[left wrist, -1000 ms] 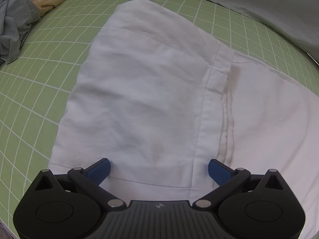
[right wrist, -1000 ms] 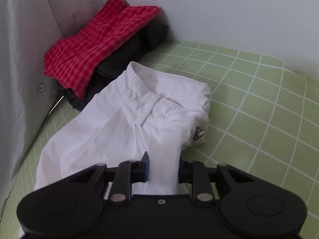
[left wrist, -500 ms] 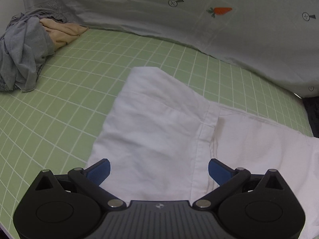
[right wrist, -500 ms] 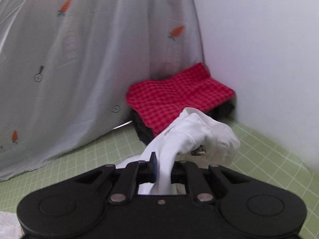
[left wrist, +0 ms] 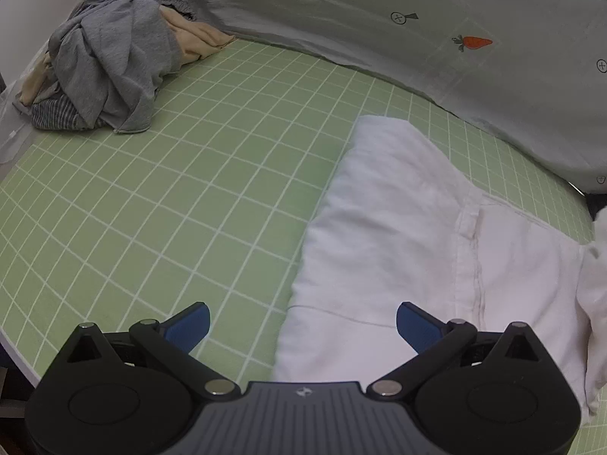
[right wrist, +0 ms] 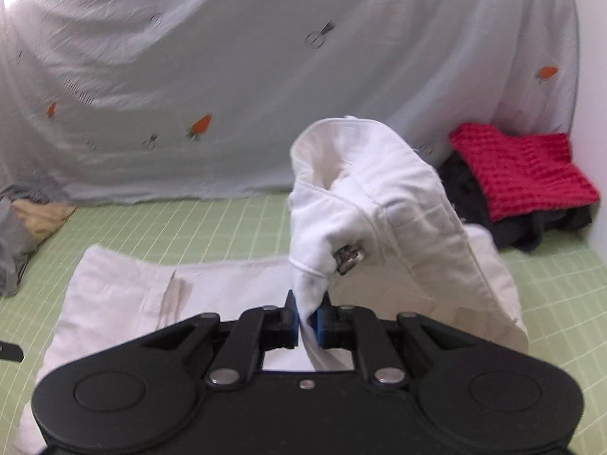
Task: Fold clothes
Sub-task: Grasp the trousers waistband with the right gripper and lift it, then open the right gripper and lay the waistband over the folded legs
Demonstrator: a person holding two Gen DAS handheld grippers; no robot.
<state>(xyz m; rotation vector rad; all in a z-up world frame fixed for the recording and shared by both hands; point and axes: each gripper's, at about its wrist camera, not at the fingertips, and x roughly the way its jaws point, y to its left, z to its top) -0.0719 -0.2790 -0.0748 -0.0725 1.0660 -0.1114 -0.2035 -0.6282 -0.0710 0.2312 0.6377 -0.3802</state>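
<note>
Two views: I read each one from its left edge to its right
Heap of clothes: upper left of my left wrist view, grey cloth over beige and striped pieces, lying on the green grid mat; in my right wrist view I see it at the far left edge
Left gripper: bottom of the left wrist view; I see its jaws spread wide with nothing between the blue pads, the left pad over bare mat and the right pad over white cloth
White trousers: right half of the left wrist view, spread flat on the mat, one leg running toward the upper middle; at the right edge a part of the cloth rises off the mat
Backdrop sheet: pale cloth with small carrot prints across the top of both views
Right gripper: bottom centre of the right wrist view; I have its jaws nearly closed and pinching a fold of the white trousers between the pads
Lifted part: the waistband end stands up above the gripper at the frame's centre, with a metal clasp showing, while the rest lies flat at lower left
Folded stack: red checked cloth on top of dark garments, middle right of the right wrist view, against the white wall
</note>
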